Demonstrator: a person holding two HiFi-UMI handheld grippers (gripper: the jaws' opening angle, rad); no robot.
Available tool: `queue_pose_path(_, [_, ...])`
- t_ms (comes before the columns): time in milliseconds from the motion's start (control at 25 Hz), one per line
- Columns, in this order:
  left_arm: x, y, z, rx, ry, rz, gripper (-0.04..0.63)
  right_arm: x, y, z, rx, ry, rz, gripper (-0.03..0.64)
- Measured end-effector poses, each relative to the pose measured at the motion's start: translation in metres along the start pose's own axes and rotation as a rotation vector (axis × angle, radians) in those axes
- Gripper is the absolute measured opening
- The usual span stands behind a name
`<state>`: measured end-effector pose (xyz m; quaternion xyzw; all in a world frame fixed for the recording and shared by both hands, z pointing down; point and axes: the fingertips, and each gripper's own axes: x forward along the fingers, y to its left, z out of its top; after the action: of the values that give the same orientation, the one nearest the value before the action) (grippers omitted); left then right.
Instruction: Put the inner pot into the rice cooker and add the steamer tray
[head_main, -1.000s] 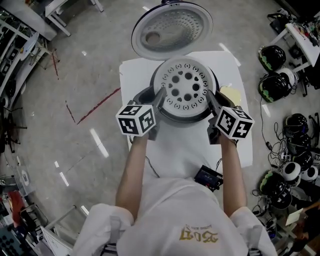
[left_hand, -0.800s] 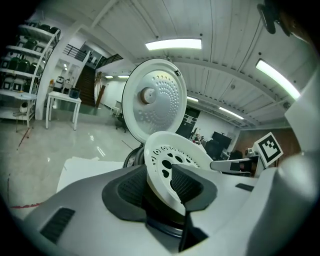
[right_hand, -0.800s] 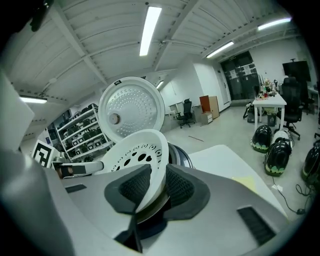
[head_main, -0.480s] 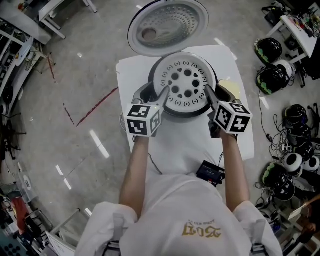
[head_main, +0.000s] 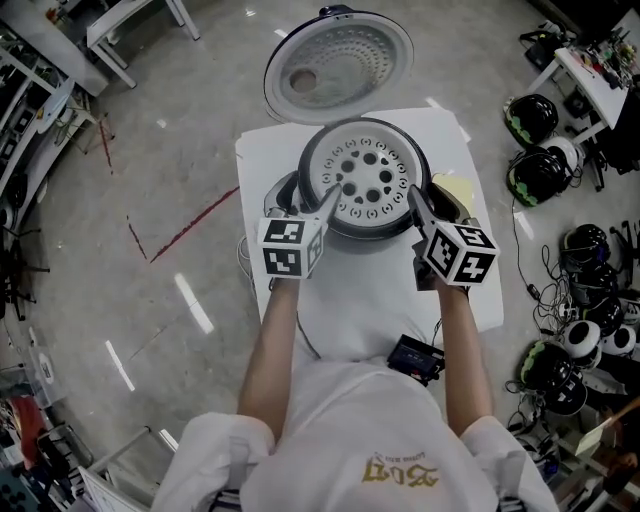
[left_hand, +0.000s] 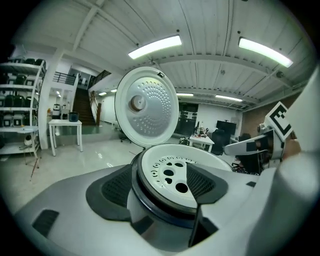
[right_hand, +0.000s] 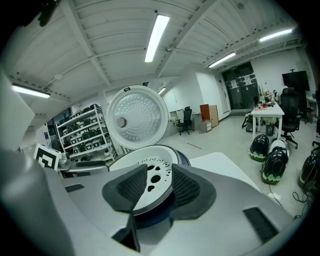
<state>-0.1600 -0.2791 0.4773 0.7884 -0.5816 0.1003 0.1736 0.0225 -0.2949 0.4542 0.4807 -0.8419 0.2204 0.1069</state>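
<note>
1. The cooker (head_main: 300, 190) stands on a white desk (head_main: 370, 300) in the upper middle of the head view, with its lid (head_main: 338, 65) swung open toward the top of the frame.
2. The tray (head_main: 367, 183), white and full of round holes, sits level in the cooker's mouth, with a dark rim showing all round it.
3. The left hand-held gripper (head_main: 322, 203) reaches to the tray's lower left edge. In its own view the left hand-held gripper (left_hand: 160, 167) is released: its 2 jaws have just been opening and stand wide, with the tray (left_hand: 172, 172) and the cooker's rim between them and the pads clear of both.
4. The right hand-held gripper (head_main: 418, 208) reaches to the tray's lower right edge. In its own view the right hand-held gripper (right_hand: 159, 170) is released too: its jaws have just been opening, with the tray's (right_hand: 150, 165) edge in the gap and unclasped.
5. A black box (head_main: 417, 357) lies at the desk's lower edge, near the person's right forearm.
6. Helmets (head_main: 530, 118) lie on the floor along the right side of the frame.
</note>
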Motion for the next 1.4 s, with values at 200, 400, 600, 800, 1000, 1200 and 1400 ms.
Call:
queue_pose_path(200, [-0.023, 0.002, -0.007, -0.041, -0.027, 0.047, 0.324, -0.017, 0.012, 0.002, -0.014, -0.041, 0.03, 0.141])
queue_pose_path(400, [-0.068, -0.019, -0.01, -0.08, -0.085, 0.076, 0.249, -0.045, 0.03, -0.011, -0.001, -0.052, 0.102, 0.132])
queue_pose_path(600, [-0.111, -0.053, -0.019, -0.101, -0.12, 0.095, 0.176, -0.085, 0.048, -0.038, 0.016, -0.03, 0.18, 0.093])
queue_pose_path(800, [-0.158, -0.092, -0.037, -0.114, -0.12, 0.08, 0.083, -0.137, 0.065, -0.058, 0.013, -0.041, 0.223, 0.074])
queue_pose_path(1000, [-0.187, -0.133, -0.053, -0.098, -0.103, 0.075, 0.017, -0.187, 0.07, -0.066, 0.022, -0.083, 0.276, 0.011])
queue_pose_path(1200, [-0.207, -0.155, -0.06, -0.142, -0.116, 0.073, 0.017, -0.215, 0.07, -0.083, 0.009, -0.054, 0.276, 0.012])
queue_pose_path(1400, [-0.224, -0.165, -0.065, -0.119, -0.119, 0.081, 0.017, -0.231, 0.077, -0.086, -0.023, -0.079, 0.271, 0.011])
